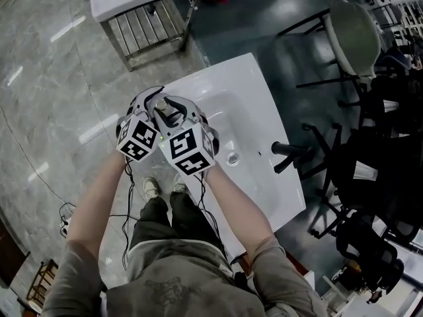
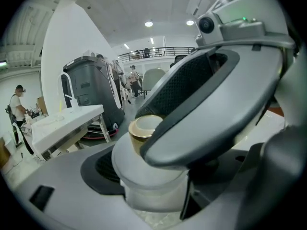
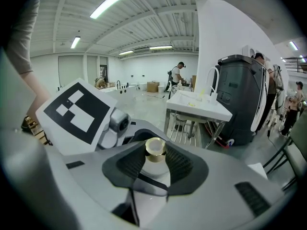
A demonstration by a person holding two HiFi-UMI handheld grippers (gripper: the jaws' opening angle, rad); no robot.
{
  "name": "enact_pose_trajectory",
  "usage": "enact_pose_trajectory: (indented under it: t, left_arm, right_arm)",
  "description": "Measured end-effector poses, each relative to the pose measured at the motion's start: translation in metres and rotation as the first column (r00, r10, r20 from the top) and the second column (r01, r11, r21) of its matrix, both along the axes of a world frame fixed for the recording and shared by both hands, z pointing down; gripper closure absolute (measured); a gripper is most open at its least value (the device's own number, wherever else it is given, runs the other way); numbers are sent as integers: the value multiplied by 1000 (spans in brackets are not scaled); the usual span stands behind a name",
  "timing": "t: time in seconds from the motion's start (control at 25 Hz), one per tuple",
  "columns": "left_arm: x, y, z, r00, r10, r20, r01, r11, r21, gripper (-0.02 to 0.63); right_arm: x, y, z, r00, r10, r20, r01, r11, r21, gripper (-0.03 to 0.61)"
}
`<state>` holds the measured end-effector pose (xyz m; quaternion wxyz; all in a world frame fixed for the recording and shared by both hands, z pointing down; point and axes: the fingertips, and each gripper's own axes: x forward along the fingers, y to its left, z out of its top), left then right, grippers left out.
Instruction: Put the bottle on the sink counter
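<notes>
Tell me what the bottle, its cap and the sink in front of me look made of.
Bottle: frosted white glass or plastic, matte and slightly translucent. Cap: gold, shiny, probably metal or metallised plastic. Sink: glossy white, likely ceramic, with light reflections across it.

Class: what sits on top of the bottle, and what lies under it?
A gold collar with a pale cap tops the bottle. The left gripper and right gripper hide what lies beneath it.
</notes>
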<state>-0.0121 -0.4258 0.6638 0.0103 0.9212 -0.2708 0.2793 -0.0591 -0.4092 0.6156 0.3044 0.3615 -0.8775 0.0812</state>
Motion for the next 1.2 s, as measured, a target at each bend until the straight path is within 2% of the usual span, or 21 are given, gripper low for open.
enact_pose_trajectory:
  t: [0.12,0.28,0.48,0.8,1.04,1.2]
  left_arm:
    - [-1,-1,0,1000,-23,-14,23,1000,1,285]
    - [-8,-4,1,993,-101,-66,100,995,-24,284]
    - [-15,-1,-2,991,-126,-47,127,992,8,284]
    - [-33,8,-4,980,-186,-70,184,982,-36,284]
    - [-44,19,-7,980,-190,-64,187,981,-54,284]
    - [-45,27,-12,984,-174,-40,171,983,-66,284]
  right_arm:
    - [0,-1,0,1000,9,9,-9,1000,7,445]
    - [5,-7,0,997,58,46,-59,998,19,443]
    - [4,-8,-1,994,76,73,-79,996,34,443]
    - [3,-9,-1,993,85,82,-88,995,40,442]
    - [5,-9,-2,991,109,71,-113,992,53,425]
    - [5,-8,-14,987,128,102,-134,989,56,400]
